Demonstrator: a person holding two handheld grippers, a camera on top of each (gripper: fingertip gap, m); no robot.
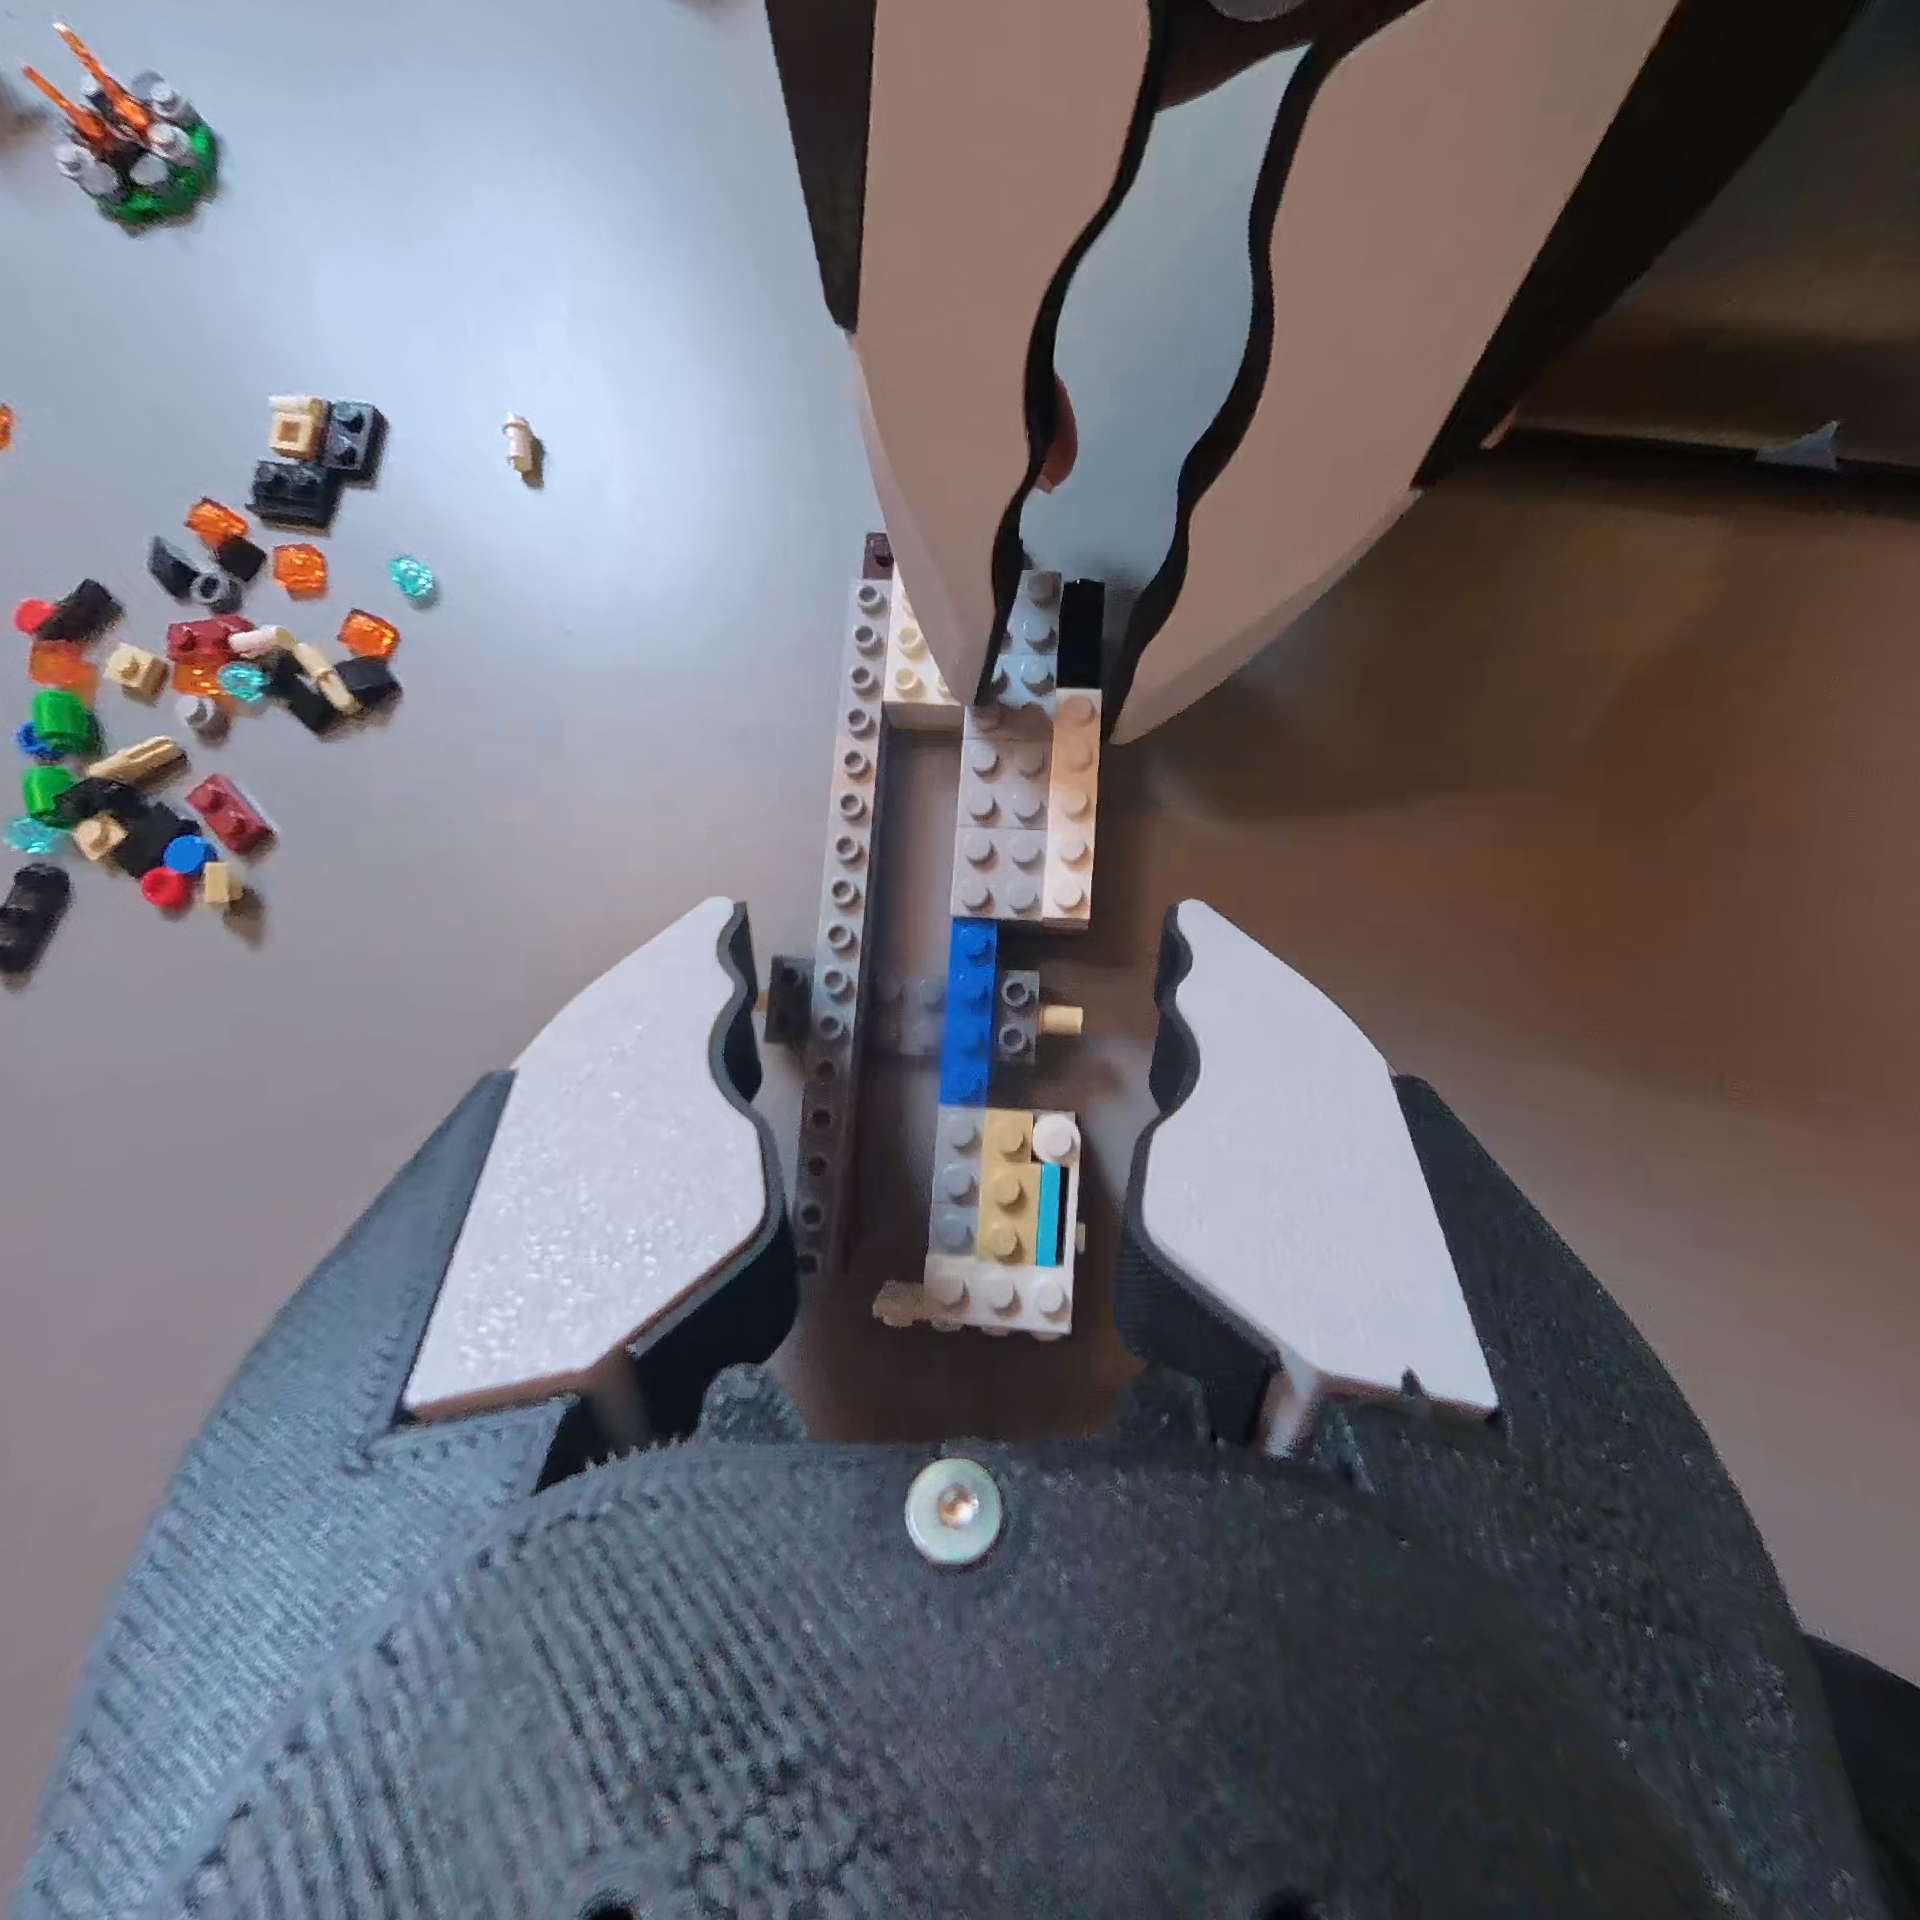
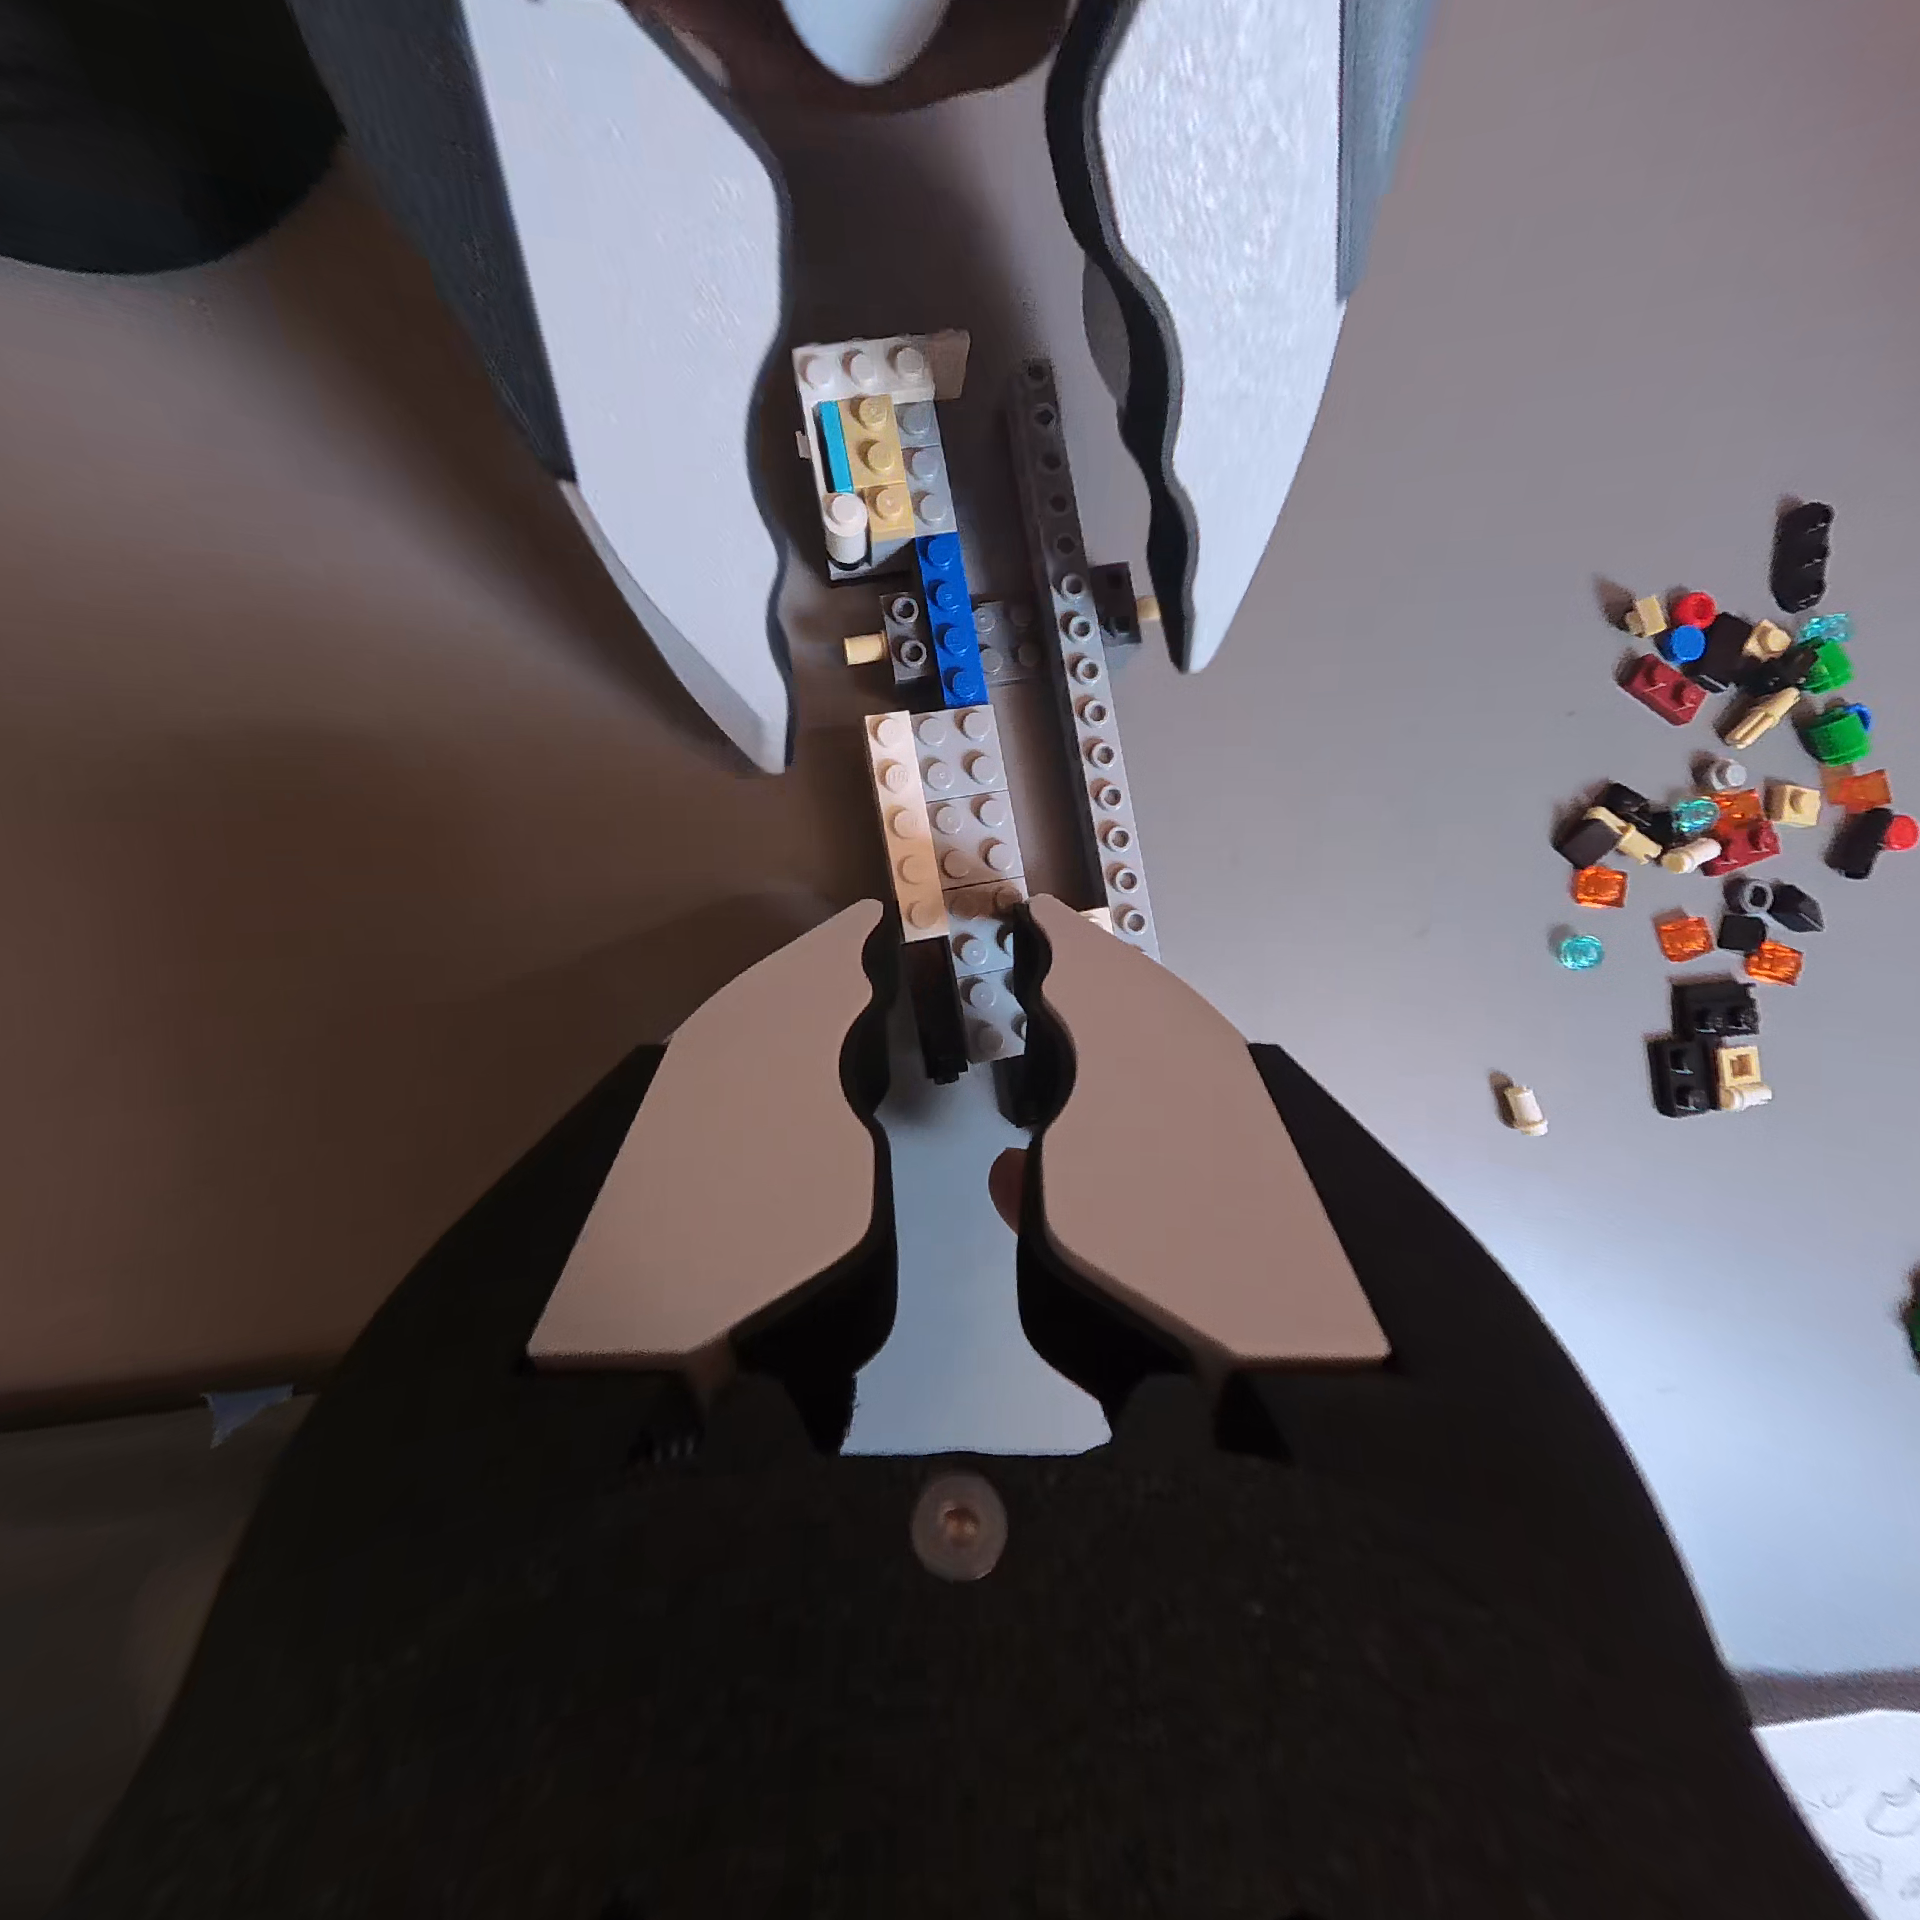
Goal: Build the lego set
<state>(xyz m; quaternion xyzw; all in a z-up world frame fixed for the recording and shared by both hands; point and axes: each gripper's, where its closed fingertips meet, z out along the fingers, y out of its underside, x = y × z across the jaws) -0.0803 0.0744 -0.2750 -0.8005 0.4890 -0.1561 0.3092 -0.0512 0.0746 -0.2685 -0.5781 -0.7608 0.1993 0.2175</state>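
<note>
My left gripper [image 1: 951,1023] gapes astride the lego build [image 1: 966,935] at 12 o'clock, right gripper [image 2: 954,920] narrowly apart over its grey plates [image 2: 982,997] — 1 off-centre press could tip or split it.

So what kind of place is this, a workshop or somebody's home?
Hard to say for sure; it looks like a plain grey tabletop set up as a building bench. A half-built lego model lies on it, with a pile of loose pieces beside. No walls or furniture show.

Lego build [image 1: 966,935] on table [image 1: 623,260], loose bricks [image 1: 197,686] well left, small cluster [image 1: 135,145] beyond them
</note>
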